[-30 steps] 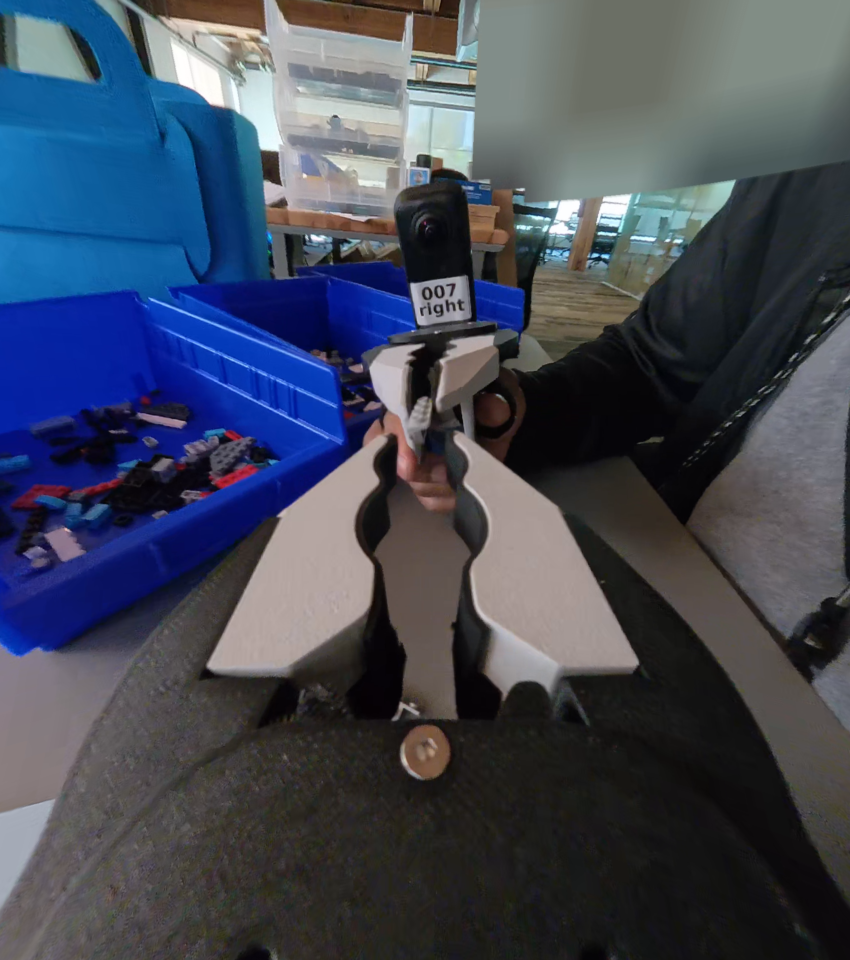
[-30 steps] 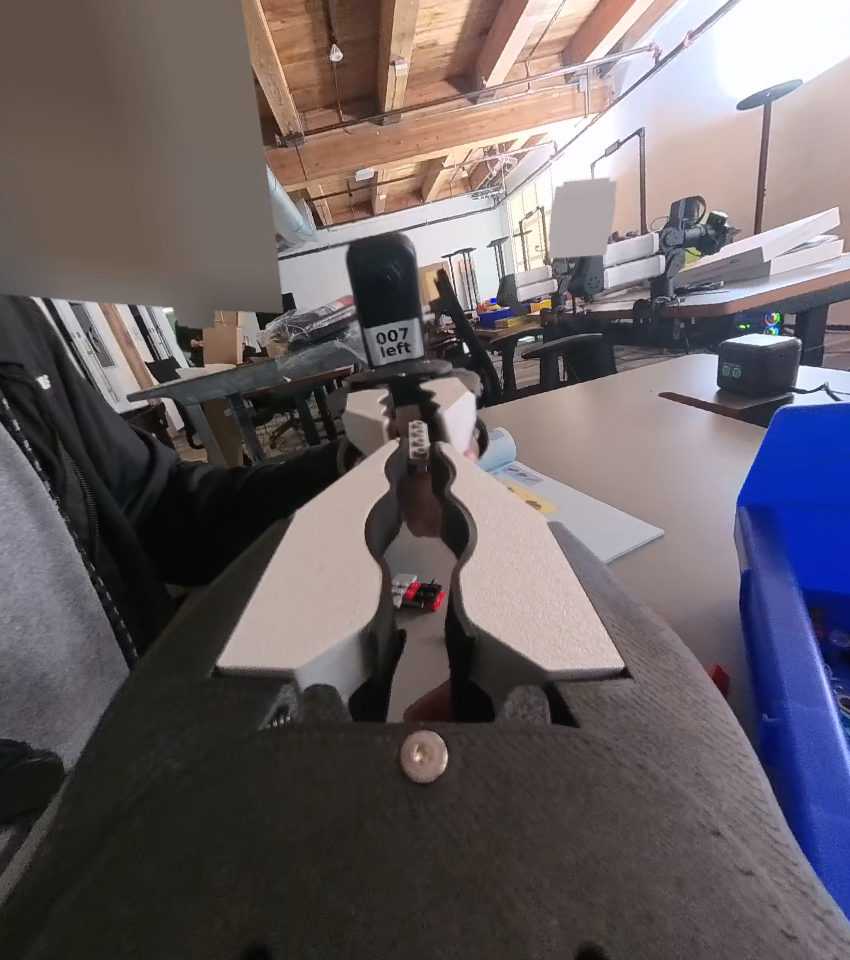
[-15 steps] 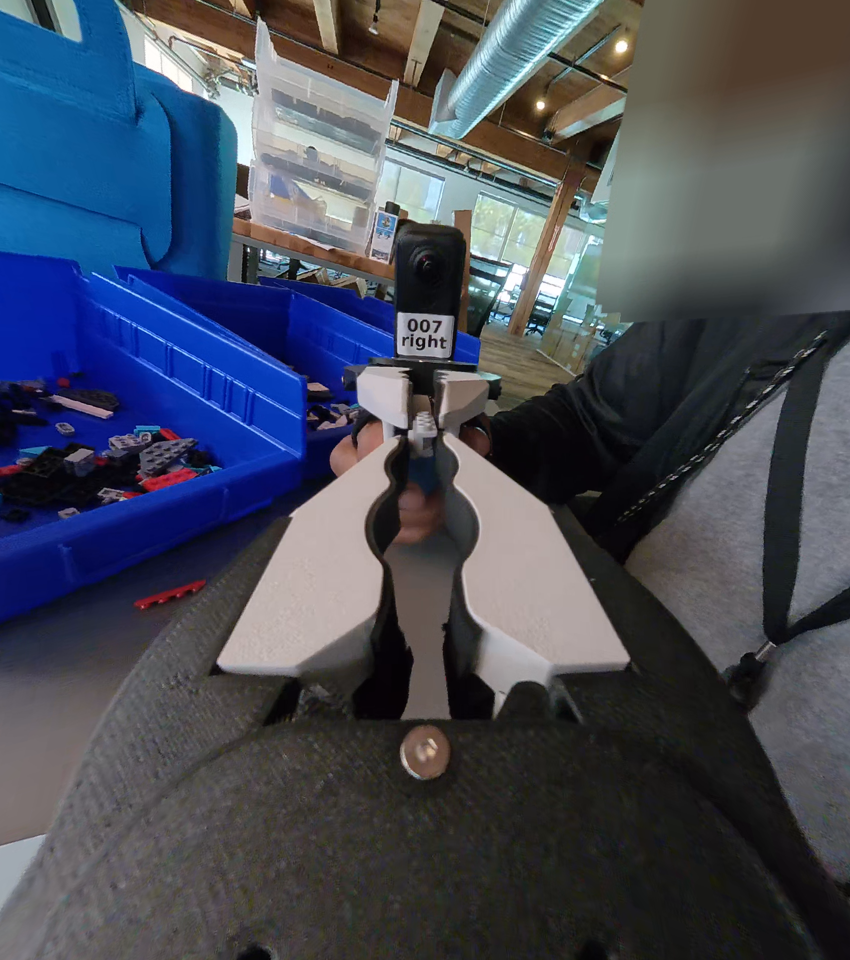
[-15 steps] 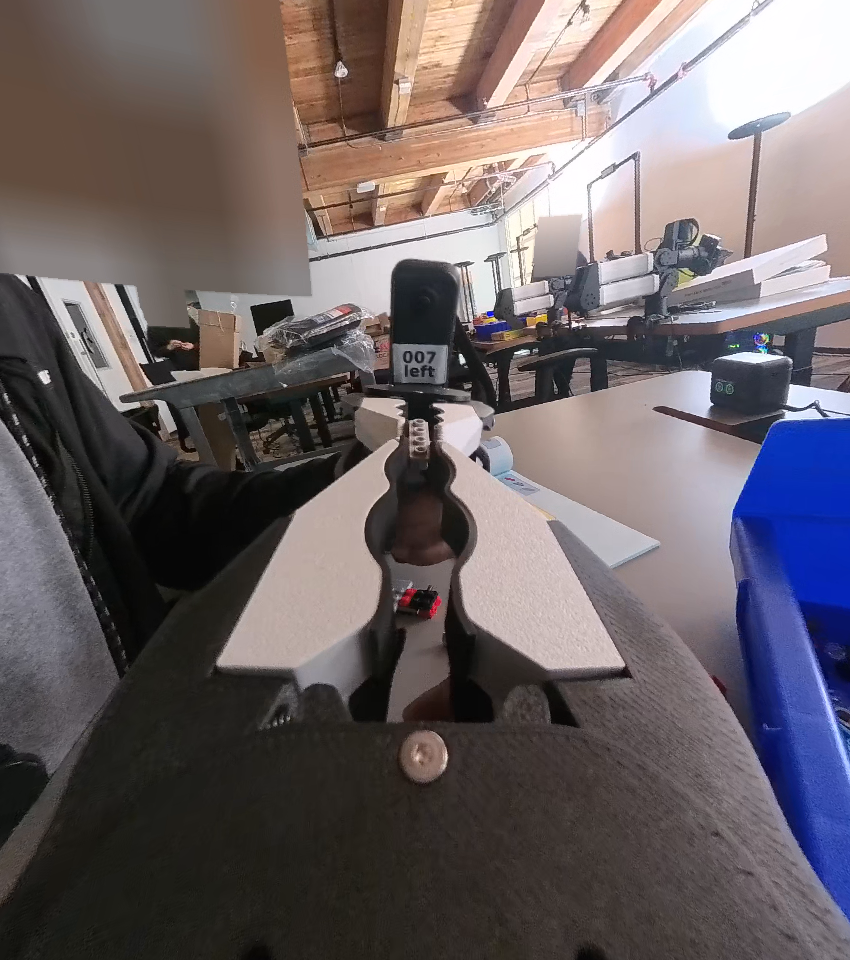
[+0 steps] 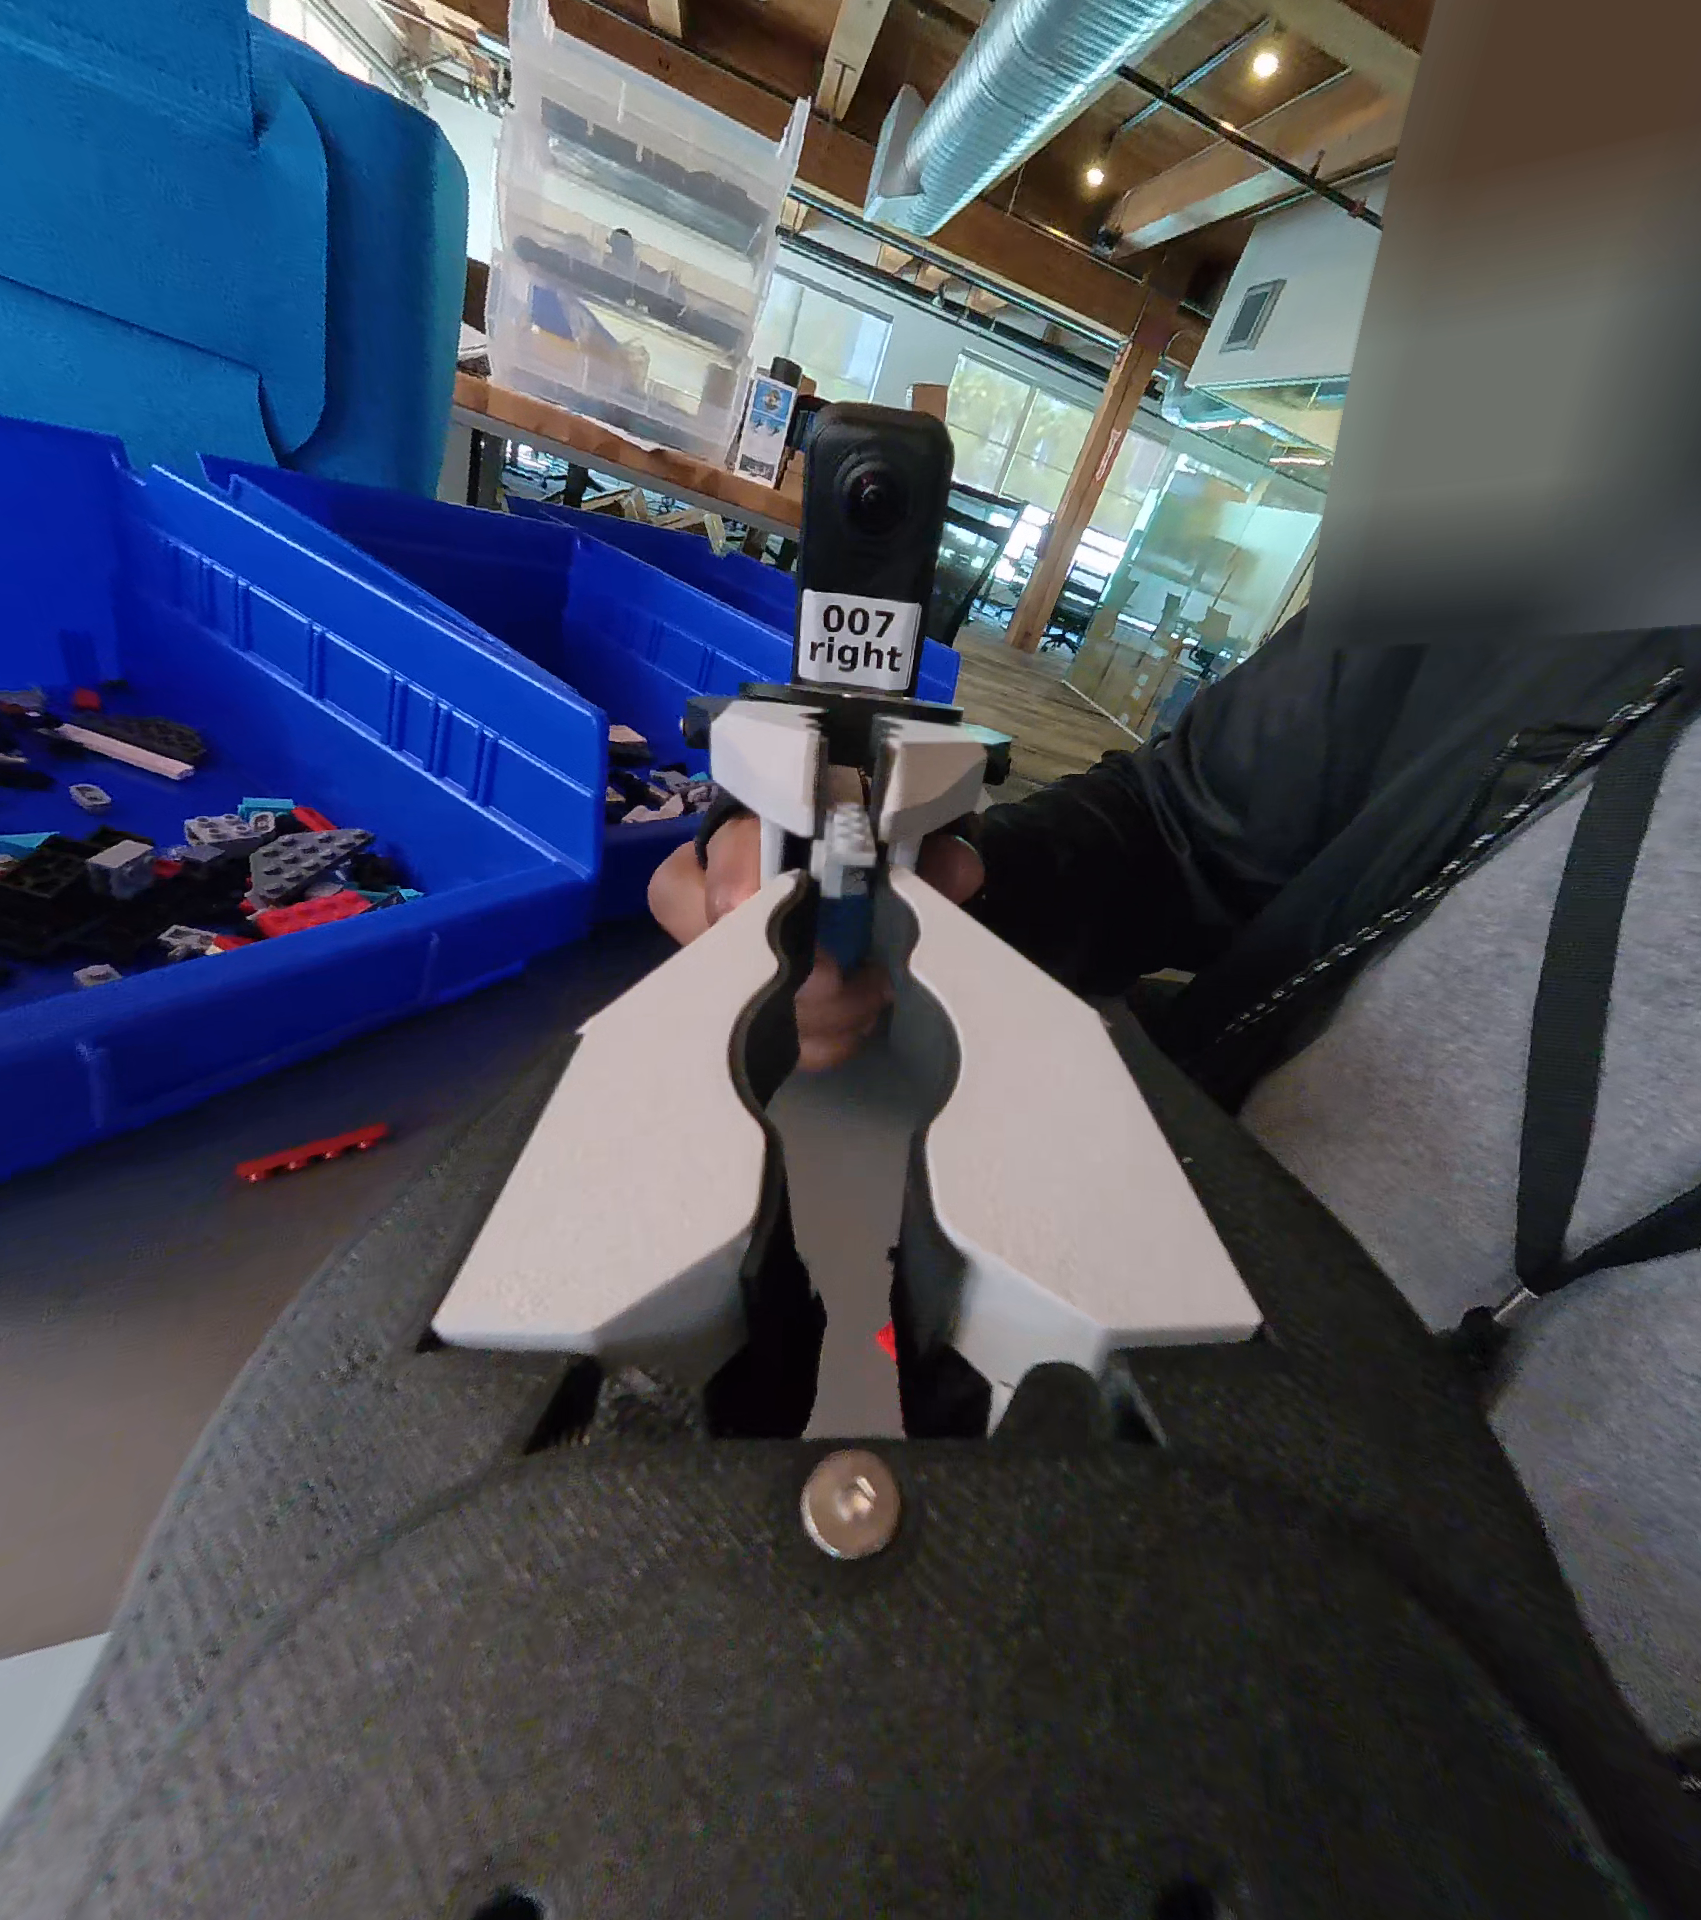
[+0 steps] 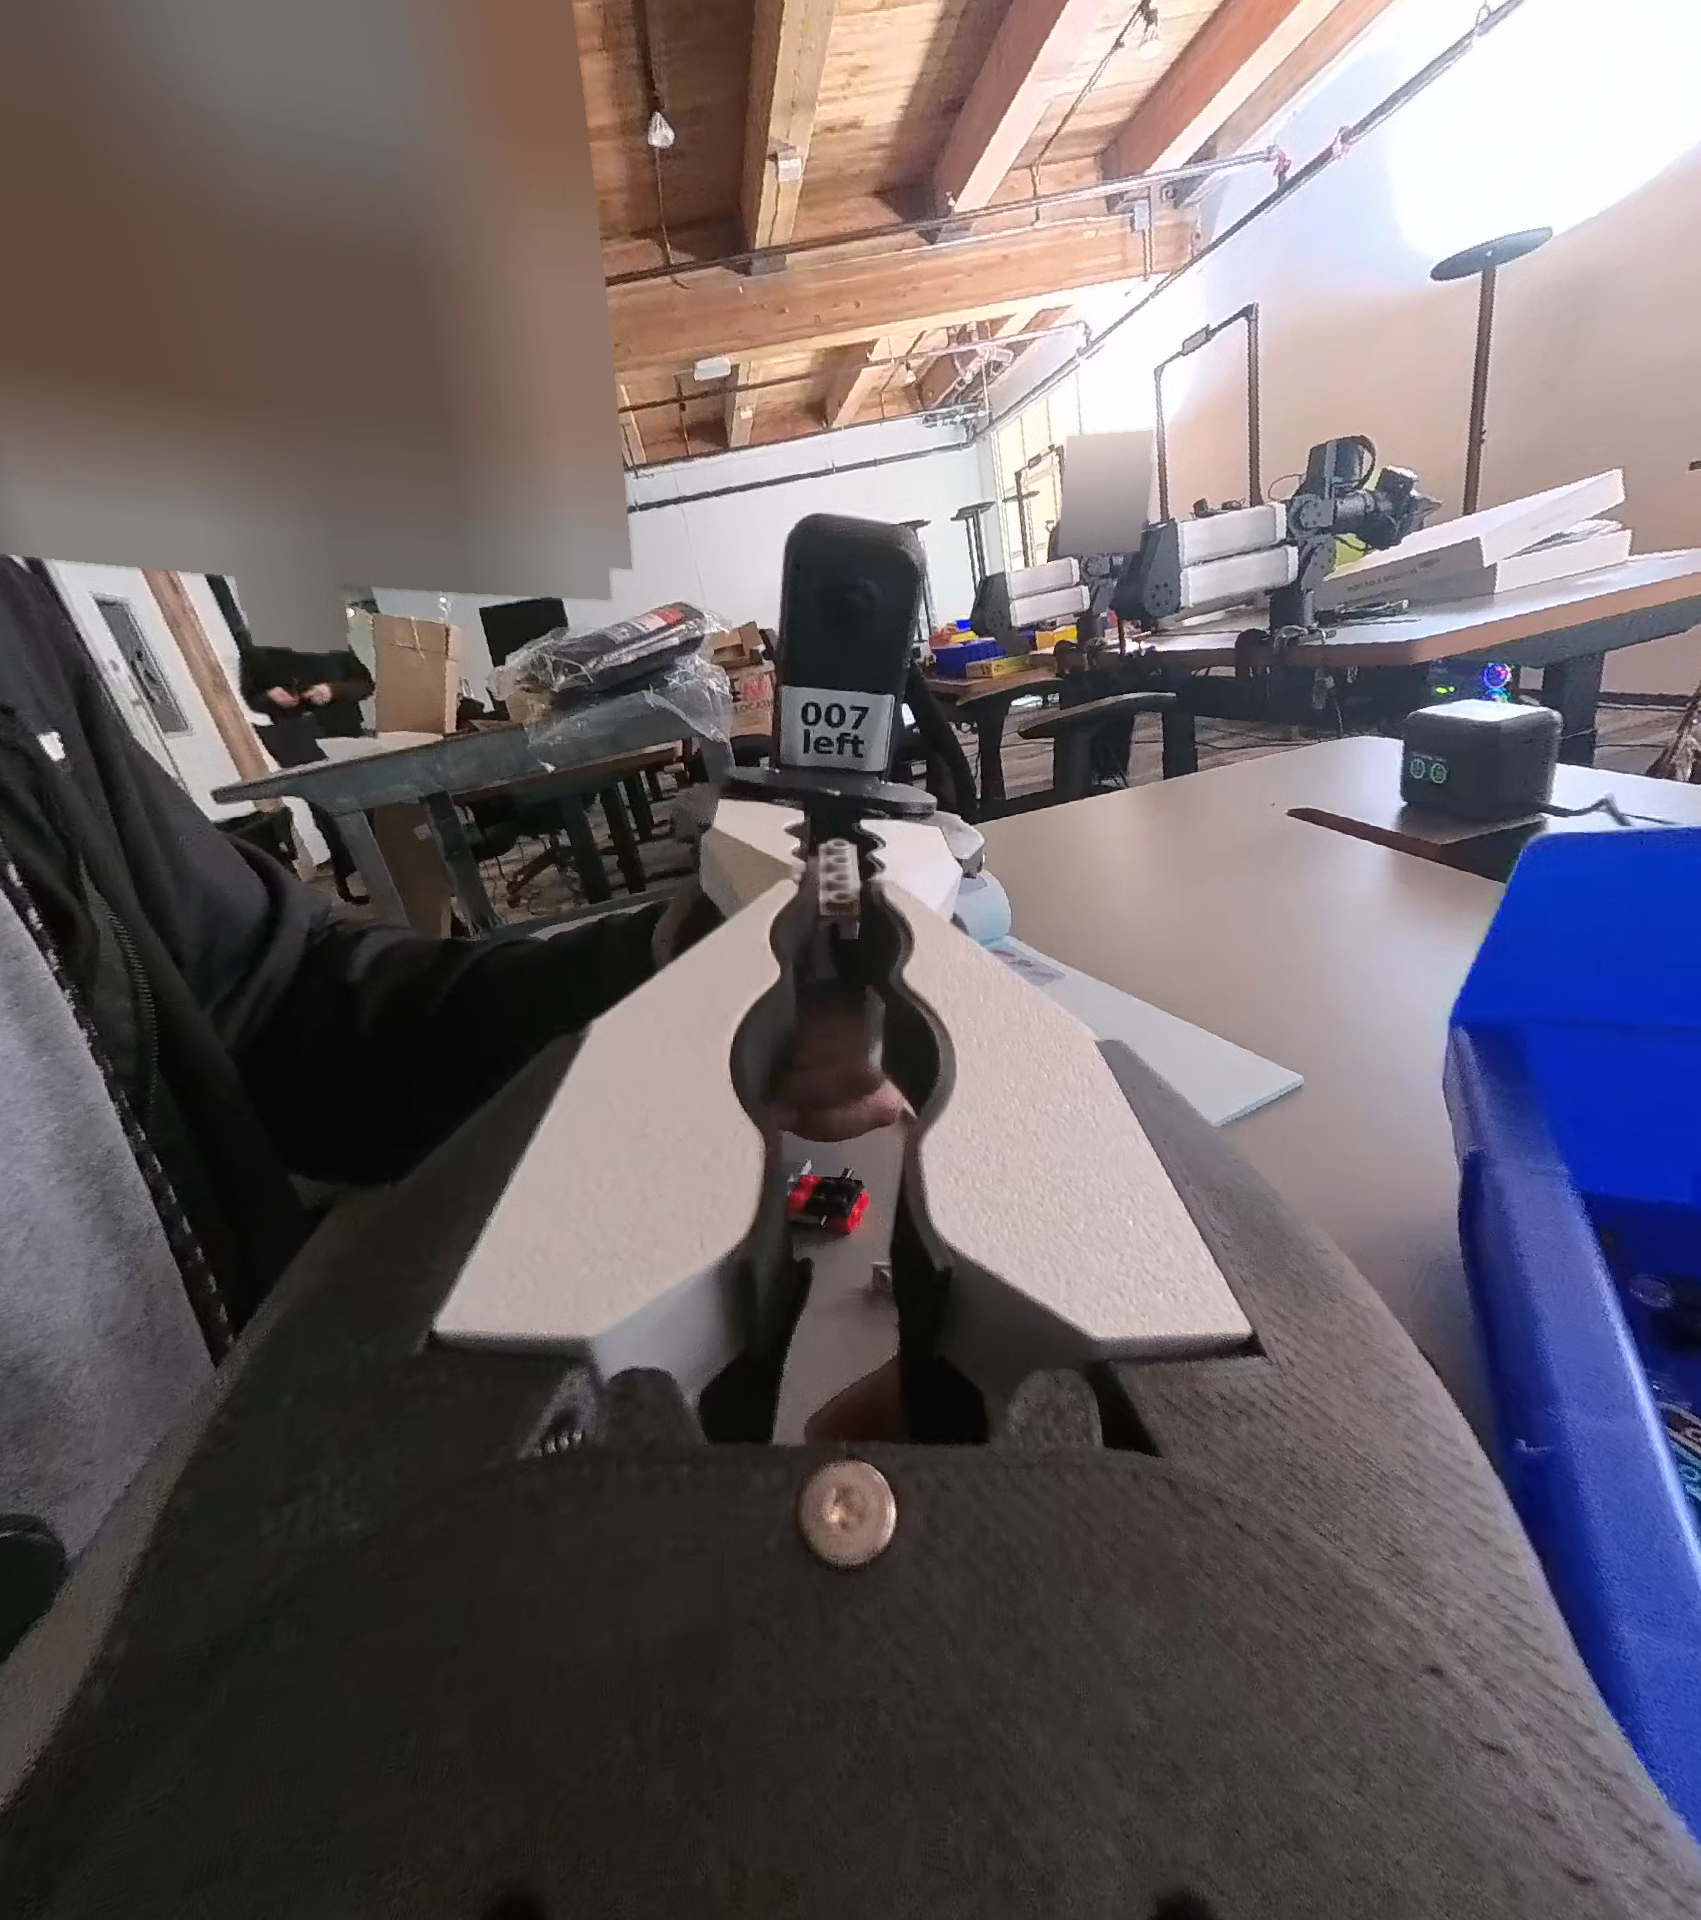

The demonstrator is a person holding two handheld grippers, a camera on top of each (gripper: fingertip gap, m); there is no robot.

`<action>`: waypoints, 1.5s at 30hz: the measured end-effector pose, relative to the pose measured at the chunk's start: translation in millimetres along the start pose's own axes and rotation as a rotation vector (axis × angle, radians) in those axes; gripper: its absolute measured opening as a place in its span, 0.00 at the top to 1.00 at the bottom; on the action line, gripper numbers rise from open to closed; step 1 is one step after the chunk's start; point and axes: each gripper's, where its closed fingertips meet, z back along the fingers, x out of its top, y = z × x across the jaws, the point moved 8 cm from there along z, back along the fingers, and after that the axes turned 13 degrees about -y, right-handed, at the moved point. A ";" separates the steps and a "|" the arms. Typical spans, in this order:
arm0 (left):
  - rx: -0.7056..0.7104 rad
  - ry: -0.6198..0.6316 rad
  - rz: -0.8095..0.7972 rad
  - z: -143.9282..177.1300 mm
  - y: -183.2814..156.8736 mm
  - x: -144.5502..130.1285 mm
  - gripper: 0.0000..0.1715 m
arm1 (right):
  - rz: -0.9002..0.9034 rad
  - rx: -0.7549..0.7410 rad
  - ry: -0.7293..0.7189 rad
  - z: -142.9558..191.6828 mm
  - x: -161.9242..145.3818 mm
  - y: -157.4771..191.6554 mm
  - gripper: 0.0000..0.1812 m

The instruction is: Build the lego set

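My two grippers face each other tip to tip above the table. A small lego assembly, a light grey studded plate (image 5: 844,844) on a blue brick (image 5: 846,928), sits between both sets of tips. My left gripper (image 5: 844,894) is shut on its blue end. My right gripper (image 6: 838,896) is shut on the grey plate (image 6: 838,881). In the left wrist view the right gripper (image 5: 848,821) shows beyond the piece, and in the right wrist view the left gripper (image 6: 830,847) does. How the piece is seated in the jaws is hidden.
Two blue bins (image 5: 472,935) (image 5: 555,582) with loose lego pieces stand left of the grippers, one showing in the right wrist view (image 6: 1646,1122). A red plate (image 5: 311,1153) and a small red-and-black build (image 6: 827,1205) lie on the table. An instruction booklet (image 6: 1152,1044) lies beyond. The person's torso is close. The grippers are tip to tip, or close to it.
The grippers have come together tip to tip. My left gripper's jaws have narrowed onto the piece that the right gripper holds. Both views have tilted upward.
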 end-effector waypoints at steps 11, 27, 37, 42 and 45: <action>-0.017 0.061 -0.059 -1.0 -2.5 -5.5 0.99 | 0.027 0.058 0.074 -1.0 -1.9 5.7 0.95; 0.013 0.118 -0.147 -4.9 -4.5 -9.0 0.99 | 0.046 0.046 0.068 0.1 -1.9 6.1 0.97; 0.006 0.084 -0.141 -2.6 -5.0 -4.9 0.99 | 0.085 0.066 0.070 2.1 -0.2 6.8 0.95; 0.012 0.090 -0.133 -2.4 -4.3 -5.2 0.99 | 0.072 0.055 0.079 1.9 -0.8 5.7 0.95; 0.017 0.103 -0.133 -2.3 -3.7 -6.2 0.99 | 0.072 0.052 0.094 1.9 -1.2 4.7 0.95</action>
